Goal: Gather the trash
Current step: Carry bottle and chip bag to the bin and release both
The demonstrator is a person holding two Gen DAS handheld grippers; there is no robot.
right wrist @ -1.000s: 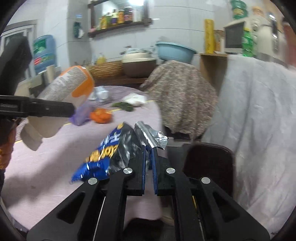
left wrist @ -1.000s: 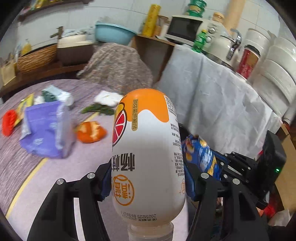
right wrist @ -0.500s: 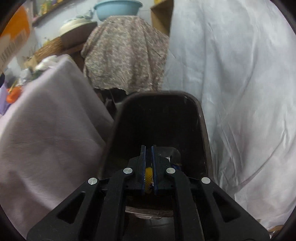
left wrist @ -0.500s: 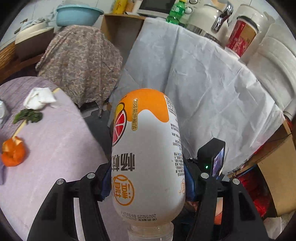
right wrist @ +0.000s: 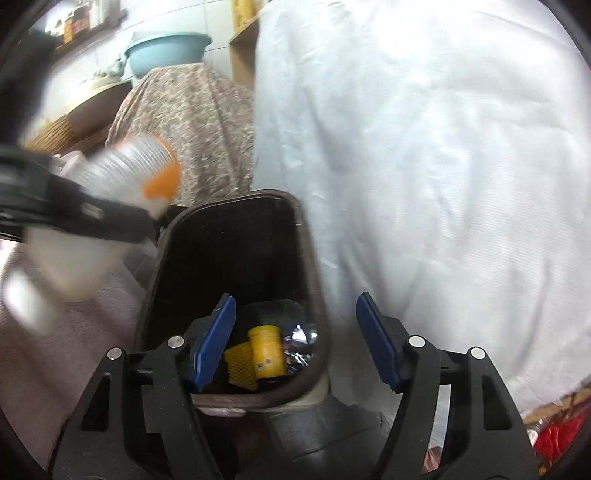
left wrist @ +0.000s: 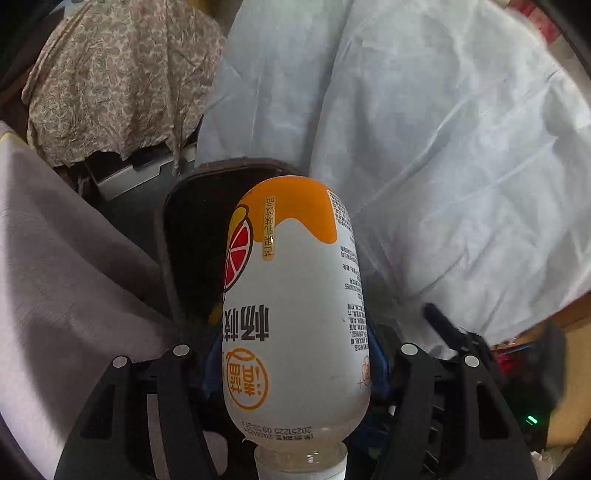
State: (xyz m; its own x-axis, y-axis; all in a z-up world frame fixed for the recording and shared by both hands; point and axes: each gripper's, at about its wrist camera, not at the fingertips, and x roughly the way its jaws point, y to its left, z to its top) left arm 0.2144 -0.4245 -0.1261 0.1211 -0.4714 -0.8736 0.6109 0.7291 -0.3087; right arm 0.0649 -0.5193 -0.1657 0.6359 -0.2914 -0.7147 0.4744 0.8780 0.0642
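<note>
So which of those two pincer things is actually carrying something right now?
The left gripper: its blue pads clamp the white-and-orange bottle above the dark bin. The right gripper is opening with nothing between its fingers; the bin's trash shows through the gap.

home kitchen: washbasin [right wrist: 168,51], shelf jars [right wrist: 75,22], cloth-draped furniture [left wrist: 118,74]

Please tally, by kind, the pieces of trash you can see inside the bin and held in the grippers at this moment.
Bottles: 1, the white and orange bottle clamped in the left gripper
Yellow cans: 1, the yellow can in the bin
Yellow foam nets: 1, the yellow net
Foil wrappers: 1, the crumpled foil wrapper
Total: 4
The right gripper, jaws opening, holds nothing.
</note>
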